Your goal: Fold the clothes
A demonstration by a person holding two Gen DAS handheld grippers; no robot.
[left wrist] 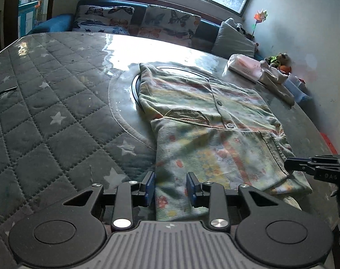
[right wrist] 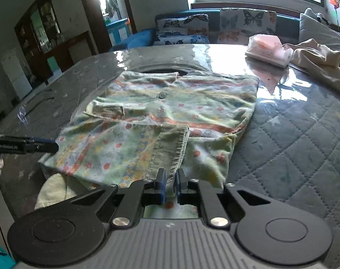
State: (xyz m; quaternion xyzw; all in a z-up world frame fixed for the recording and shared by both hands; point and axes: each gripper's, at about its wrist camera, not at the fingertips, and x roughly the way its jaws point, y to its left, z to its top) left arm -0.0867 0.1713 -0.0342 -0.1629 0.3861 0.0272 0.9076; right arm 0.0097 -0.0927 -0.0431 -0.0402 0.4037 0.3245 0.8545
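On left tool point(right wrist: 55, 146) side: "Robot.AI", partly legible.

Shirt point(left wrist: 205, 121) on table point(left wrist: 58, 103); packet point(left wrist: 244, 66) behind, cloth point(left wrist: 273, 78) beside packet.

A pale flowered shirt point(left wrist: 205, 121) with buttons lay partly folded on the round worktop point(left wrist: 46, 103), which wore a grey quilted cover with white stars under clear plastic. The left tool point(left wrist: 171, 187) stood with its blue pads apart, the shirt's near edge between them. The right tool point(left wrist: 291, 164) reached in from the right, against the ribbed cuff. A pink packet point(left wrist: 244, 66) sat at the far edge.
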